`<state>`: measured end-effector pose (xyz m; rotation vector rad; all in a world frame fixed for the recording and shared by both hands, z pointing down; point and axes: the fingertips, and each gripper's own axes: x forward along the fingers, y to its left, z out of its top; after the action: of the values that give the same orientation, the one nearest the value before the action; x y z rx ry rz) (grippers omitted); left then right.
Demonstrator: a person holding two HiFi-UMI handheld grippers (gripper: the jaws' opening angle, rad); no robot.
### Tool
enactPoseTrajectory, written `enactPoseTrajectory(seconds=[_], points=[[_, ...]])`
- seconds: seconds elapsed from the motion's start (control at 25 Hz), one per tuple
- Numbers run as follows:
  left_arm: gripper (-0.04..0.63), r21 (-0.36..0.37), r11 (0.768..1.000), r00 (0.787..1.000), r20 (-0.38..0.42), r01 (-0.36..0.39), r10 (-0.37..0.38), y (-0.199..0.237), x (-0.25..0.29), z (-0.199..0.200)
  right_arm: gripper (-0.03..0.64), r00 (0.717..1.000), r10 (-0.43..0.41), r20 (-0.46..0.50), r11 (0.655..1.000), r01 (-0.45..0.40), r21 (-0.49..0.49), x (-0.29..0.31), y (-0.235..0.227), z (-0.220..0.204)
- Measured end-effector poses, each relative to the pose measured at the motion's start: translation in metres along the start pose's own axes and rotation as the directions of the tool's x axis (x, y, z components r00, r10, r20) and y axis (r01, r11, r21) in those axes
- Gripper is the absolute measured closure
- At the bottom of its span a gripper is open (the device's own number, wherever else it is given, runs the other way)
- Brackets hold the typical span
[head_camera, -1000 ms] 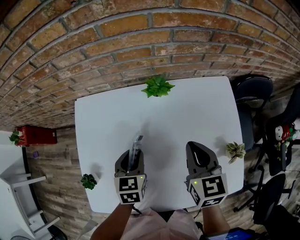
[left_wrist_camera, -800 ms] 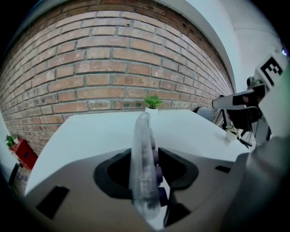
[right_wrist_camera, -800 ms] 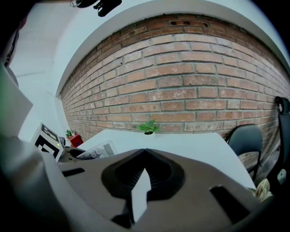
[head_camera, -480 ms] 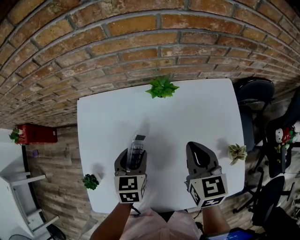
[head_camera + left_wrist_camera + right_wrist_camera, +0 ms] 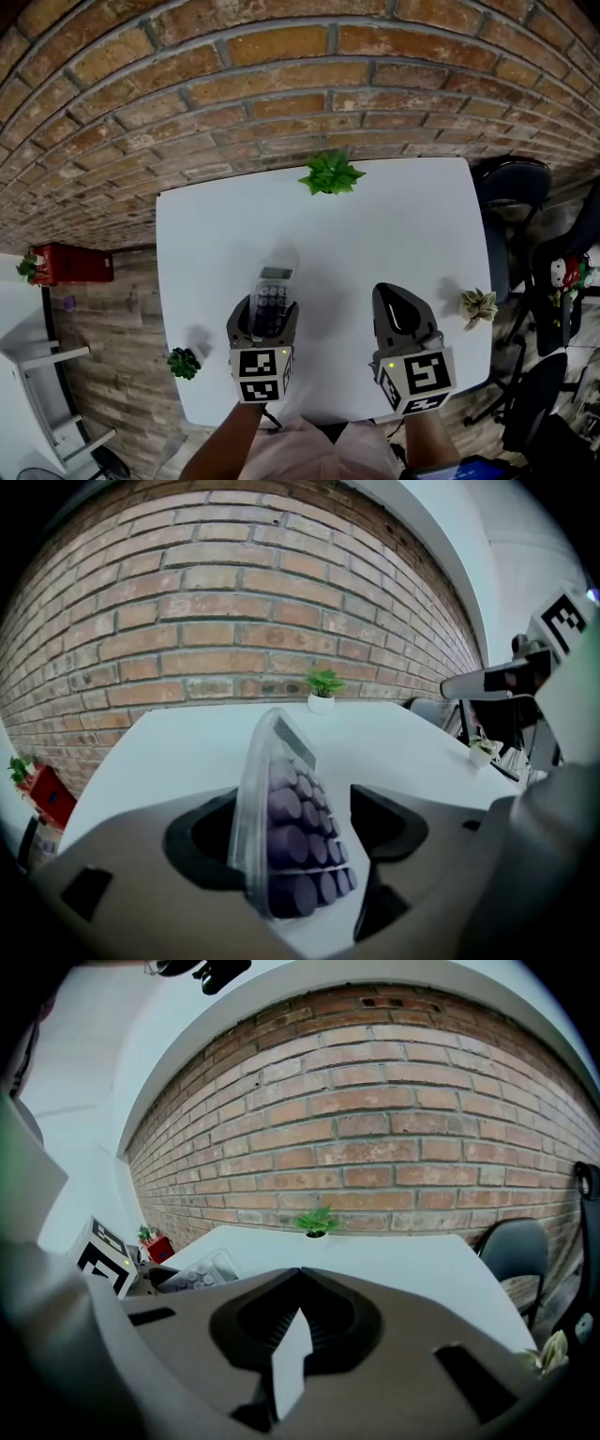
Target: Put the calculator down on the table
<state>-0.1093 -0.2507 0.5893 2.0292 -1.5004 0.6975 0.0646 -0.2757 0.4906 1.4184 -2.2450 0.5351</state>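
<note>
Two grippers are over the table (image 5: 394, 225), and only the left gripper (image 5: 267, 323) has work in hand. Its jaws are opening, with the calculator (image 5: 270, 295) between them. The right pad stands clear of the keys, while the case leans toward the left jaw. The right gripper (image 5: 398, 300) hangs beside it with its jaws together and nothing in them.

The calculator sits in the near half of the table, well away from the plant (image 5: 330, 175) at the far edge. It is tilted on its long side, not flat. I cannot tell whether its lower edge has met the table.

Risks, as I judge them:
- If the edge is above the top, widening the jaws lets it drop and slap down, perhaps face first.
- If it rests against the left jaw, pulling straight back could drag it toward the near edge.
- Lifting away at an angle could catch the clear case and flip it over.

The head view places the calculator on the table and shows the small plants at the left (image 5: 184, 362) and right (image 5: 477, 305) edges, but it flattens the tilt. The left gripper view shows the lean and the gap at the right pad. The right gripper view shows its own closed jaws and the calculator from the side.
</note>
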Motion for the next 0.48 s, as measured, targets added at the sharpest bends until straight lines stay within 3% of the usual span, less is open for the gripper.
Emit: enactPoseTrajectory(seconds=[0.48], points=[[0.213, 0.051, 0.998, 1.000, -0.004, -0.020, 0.021, 0.010, -0.005, 0.000, 0.614, 1.000, 0.009, 0.000, 1.000, -0.009, -0.010, 0.003, 0.014, 0.002]])
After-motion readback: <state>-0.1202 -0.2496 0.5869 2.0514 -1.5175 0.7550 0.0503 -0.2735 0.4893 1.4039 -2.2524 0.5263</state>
